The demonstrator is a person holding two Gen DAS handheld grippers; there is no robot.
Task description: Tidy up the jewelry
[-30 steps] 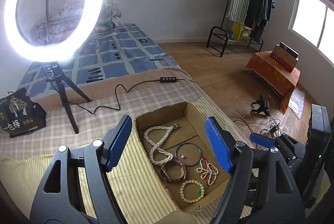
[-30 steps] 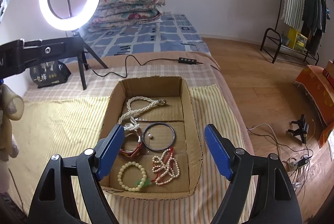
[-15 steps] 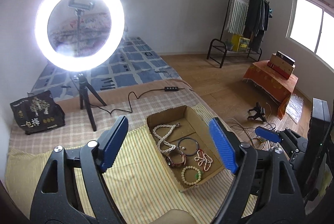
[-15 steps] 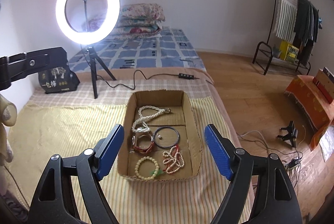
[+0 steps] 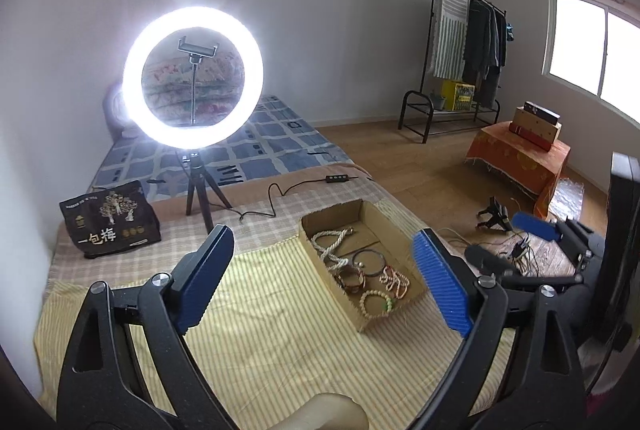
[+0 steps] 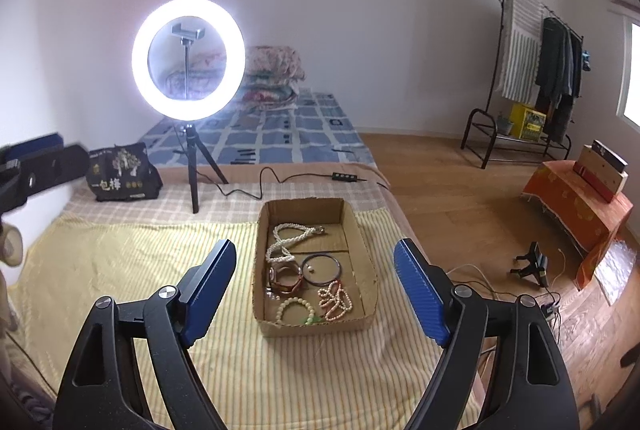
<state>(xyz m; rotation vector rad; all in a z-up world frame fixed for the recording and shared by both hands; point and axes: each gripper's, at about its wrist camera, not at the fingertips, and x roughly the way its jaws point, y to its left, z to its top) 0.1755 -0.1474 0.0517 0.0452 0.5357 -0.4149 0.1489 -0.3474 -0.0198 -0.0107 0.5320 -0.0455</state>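
Two views, left wrist first.
Left wrist, gripper: left gripper (image 5: pixel 324 278) jaws spread wide and just been opening, nothing between them, held above the yellow striped cloth (image 5: pixel 260 330).
Left wrist, box: cardboard box (image 5: pixel 316 250) sits on the cloth, right of centre, well apart from the pads.
Left wrist, contents: pearl necklace (image 5: pixel 330 250), dark bangle (image 5: pixel 370 262), brown bracelet (image 5: pixel 352 278), pale bead bracelet (image 5: pixel 376 304), all inside the box.
Left wrist, background: ring light (image 5: pixel 193 77) on its tripod, black bag (image 5: pixel 110 218) to its left.
Right wrist, gripper: right gripper (image 6: pixel 315 288) jaws spread, empty.
Right wrist, box: box seen between the two pads, further off; jewelry lies loose on its floor.
Right wrist, edge: part of the left gripper shows at far left.
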